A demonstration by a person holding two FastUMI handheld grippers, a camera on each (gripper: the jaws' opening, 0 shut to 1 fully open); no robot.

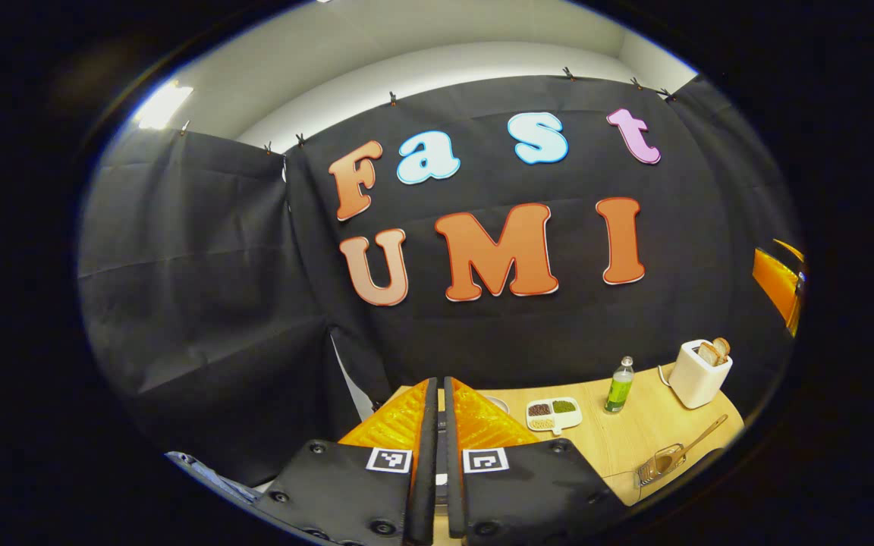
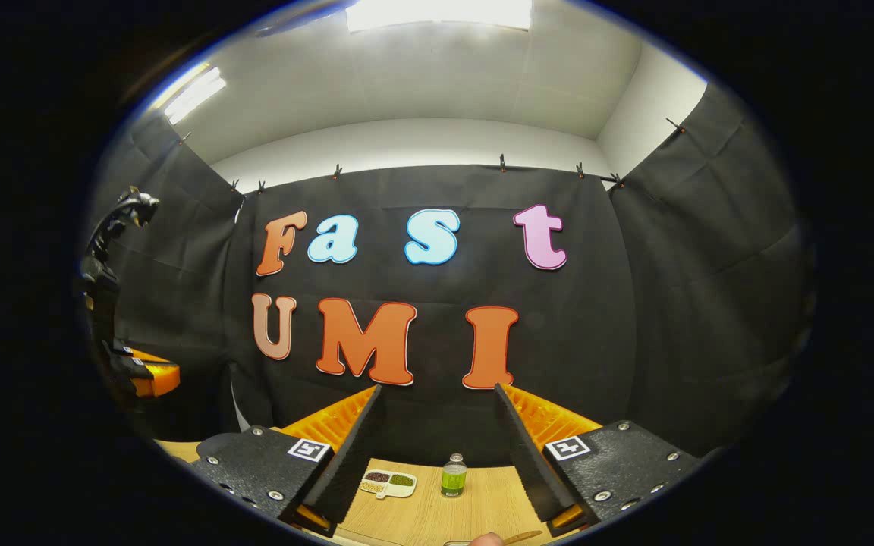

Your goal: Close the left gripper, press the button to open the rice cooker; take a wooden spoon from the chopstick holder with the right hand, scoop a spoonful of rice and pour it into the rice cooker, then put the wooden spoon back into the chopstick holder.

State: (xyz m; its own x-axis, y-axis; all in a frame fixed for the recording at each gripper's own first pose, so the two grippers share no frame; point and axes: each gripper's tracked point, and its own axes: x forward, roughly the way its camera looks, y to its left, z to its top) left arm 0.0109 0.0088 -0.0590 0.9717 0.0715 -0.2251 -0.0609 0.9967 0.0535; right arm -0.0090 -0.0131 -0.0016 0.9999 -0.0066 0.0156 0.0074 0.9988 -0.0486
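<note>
Left gripper view: the left gripper (image 1: 439, 425) has its fingers pressed together on nothing, high above the table (image 1: 619, 444) – the wooden spoon (image 1: 699, 441) lies at four o'clock, handle up-right

Right gripper view: the right gripper (image 2: 437, 447) gapes wide – the spoon's handle tip (image 2: 522, 537) shows at six o'clock, nearer this hand

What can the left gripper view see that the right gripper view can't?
Left gripper view: a white toaster with bread in it, and the left gripper up close, fingers shut together.
Right gripper view: the right gripper up close, fingers spread wide open, and a big ceiling light.
Both: the green bottle, the dish with compartments, and the table.
</note>
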